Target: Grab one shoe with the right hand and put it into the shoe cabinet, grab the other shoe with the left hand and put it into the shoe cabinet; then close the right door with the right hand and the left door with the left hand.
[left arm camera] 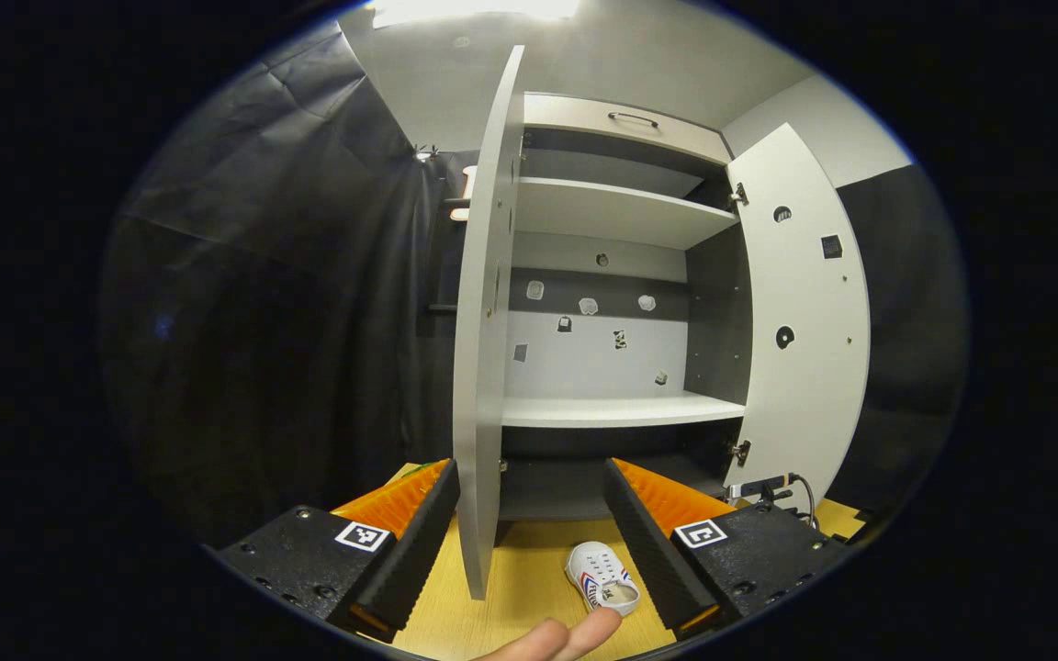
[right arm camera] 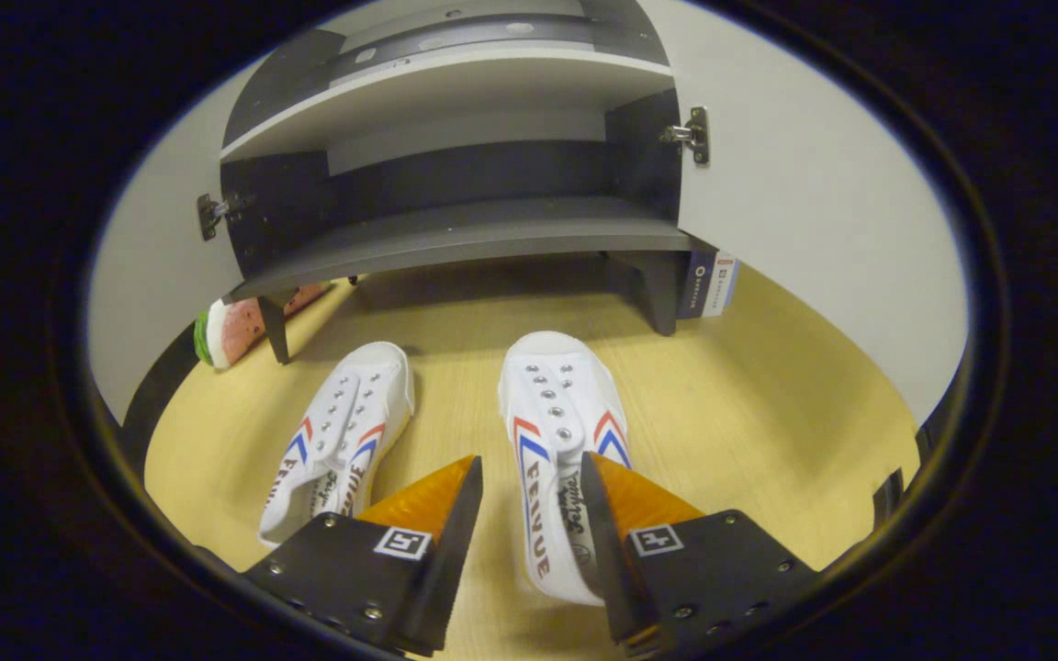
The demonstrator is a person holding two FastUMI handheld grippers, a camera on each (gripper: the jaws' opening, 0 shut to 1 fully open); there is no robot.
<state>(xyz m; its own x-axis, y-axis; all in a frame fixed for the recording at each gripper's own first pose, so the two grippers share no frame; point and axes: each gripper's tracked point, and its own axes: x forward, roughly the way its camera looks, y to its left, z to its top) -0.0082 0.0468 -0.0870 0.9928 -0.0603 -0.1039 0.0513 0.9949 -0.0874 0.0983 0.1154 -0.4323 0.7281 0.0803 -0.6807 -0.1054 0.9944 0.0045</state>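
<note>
Straddling the heel end of a white canvas shoe with red and blue side stripes (right arm camera: 555,441), the right tool (right arm camera: 529,477) sits at the bottom centre of the right gripper view; its fingers stand apart on either side of the shoe, and whether they press on it cannot be told. That shoe lies on the light wooden surface (right arm camera: 749,413) with its toe toward the grey and white shoe cabinet (right arm camera: 455,229). The matching second white canvas shoe (right arm camera: 341,436) lies just beside it, to the left in the frame, angled slightly. A watermelon-patterned object (right arm camera: 230,330) rests at the left by a cabinet leg, and a small blue and white box (right arm camera: 711,285) stands at the right of the cabinet base.

In the left gripper view the left tool (left arm camera: 529,500) is released, fingers spread wide, holding nothing. The edge of the cabinet's open white left door (left arm camera: 483,349) stands between its fingers in the frame; the open white right door (left arm camera: 804,321) is at the right. One shoe shows at bottom centre of the frame, beside a person's fingertips (left arm camera: 575,636)
</note>
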